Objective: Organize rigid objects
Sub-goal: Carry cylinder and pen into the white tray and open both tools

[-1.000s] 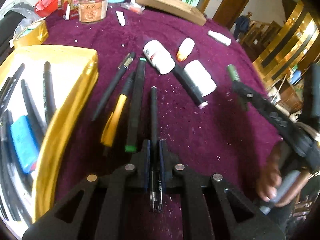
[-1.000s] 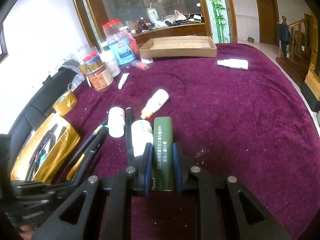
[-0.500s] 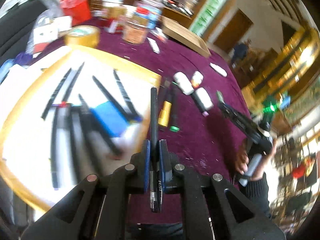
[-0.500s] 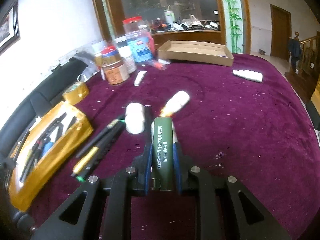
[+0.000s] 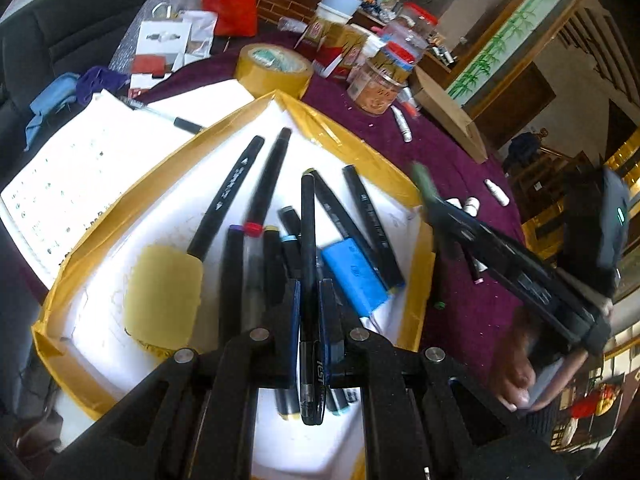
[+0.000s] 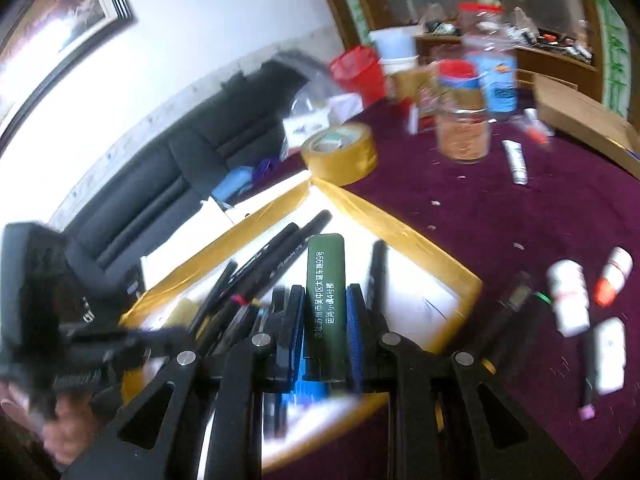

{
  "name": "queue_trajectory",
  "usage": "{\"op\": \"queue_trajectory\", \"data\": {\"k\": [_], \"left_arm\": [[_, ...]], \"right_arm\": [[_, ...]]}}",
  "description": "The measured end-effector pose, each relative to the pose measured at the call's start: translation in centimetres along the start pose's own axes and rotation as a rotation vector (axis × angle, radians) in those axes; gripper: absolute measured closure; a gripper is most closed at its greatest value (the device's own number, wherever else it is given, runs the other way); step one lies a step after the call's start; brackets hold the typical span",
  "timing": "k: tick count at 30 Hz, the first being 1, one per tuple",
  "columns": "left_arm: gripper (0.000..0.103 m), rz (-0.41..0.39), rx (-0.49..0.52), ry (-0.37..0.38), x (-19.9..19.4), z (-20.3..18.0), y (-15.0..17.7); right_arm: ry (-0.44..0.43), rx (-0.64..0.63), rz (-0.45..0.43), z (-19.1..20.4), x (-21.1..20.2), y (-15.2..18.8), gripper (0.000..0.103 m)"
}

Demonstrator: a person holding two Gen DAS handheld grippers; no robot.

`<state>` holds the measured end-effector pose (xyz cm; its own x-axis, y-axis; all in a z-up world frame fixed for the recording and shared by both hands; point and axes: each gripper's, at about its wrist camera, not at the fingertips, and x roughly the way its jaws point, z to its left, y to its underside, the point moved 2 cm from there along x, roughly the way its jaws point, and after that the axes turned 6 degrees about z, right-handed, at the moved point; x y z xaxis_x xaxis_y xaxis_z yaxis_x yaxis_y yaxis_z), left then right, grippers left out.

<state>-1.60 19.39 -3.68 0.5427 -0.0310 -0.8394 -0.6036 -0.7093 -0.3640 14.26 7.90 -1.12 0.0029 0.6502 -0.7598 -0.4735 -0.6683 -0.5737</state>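
My left gripper (image 5: 309, 292) is shut on a black pen (image 5: 308, 240) and hangs over the gold-rimmed white tray (image 5: 372, 156). In the tray lie several black markers (image 5: 228, 196), a blue eraser (image 5: 354, 274) and a yellow sponge (image 5: 162, 288). My right gripper (image 6: 325, 300) is shut on a dark green lighter (image 6: 325, 292) with white print, above the same tray (image 6: 396, 232). In the left wrist view the right gripper (image 5: 430, 196) comes in over the tray's right rim, held by a hand (image 5: 516, 368). The left gripper's body (image 6: 72, 340) shows blurred at the left of the right wrist view.
On the purple cloth (image 6: 560, 208) lie white bottles (image 6: 568, 298), an orange-capped bottle (image 6: 614, 276) and two pens (image 6: 516, 300). A yellow tape roll (image 6: 340, 152), jars (image 6: 462, 120), a red bag (image 5: 230, 4) and a cardboard box (image 6: 584, 116) stand beyond. Printed paper (image 5: 76, 172) lies left of the tray.
Both grippers have swung left from the purple cloth to over the tray, each keeping its grip. The right gripper now reaches the tray's right rim.
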Motion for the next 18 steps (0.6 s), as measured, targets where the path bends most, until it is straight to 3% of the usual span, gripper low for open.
{"op": "queue_trajectory", "data": {"k": [4, 7, 9, 18], "left_arm": [[0.096, 0.021, 0.005, -0.009, 0.9, 0.6, -0.1], [0.096, 0.029, 0.004, -0.021, 1.4, 1.0, -0.6], [0.096, 0.041, 0.001, -0.029, 1.9, 1.2, -0.9], [0.096, 0.077, -0.009, -0.068, 4.0, 1.1, -1.5]], "right_arm": [[0.07, -0.016, 0.032, -0.3, 3.7, -0.5, 0.085], [0.043, 0.007, 0.075, -1.0, 4.7, 0.0, 0.085], [0.097, -0.028, 0.092, -0.7, 5.2, 0.0, 0.085], [0.058, -0.018, 0.115, -0.8, 6.0, 0.2, 0.085]]}}
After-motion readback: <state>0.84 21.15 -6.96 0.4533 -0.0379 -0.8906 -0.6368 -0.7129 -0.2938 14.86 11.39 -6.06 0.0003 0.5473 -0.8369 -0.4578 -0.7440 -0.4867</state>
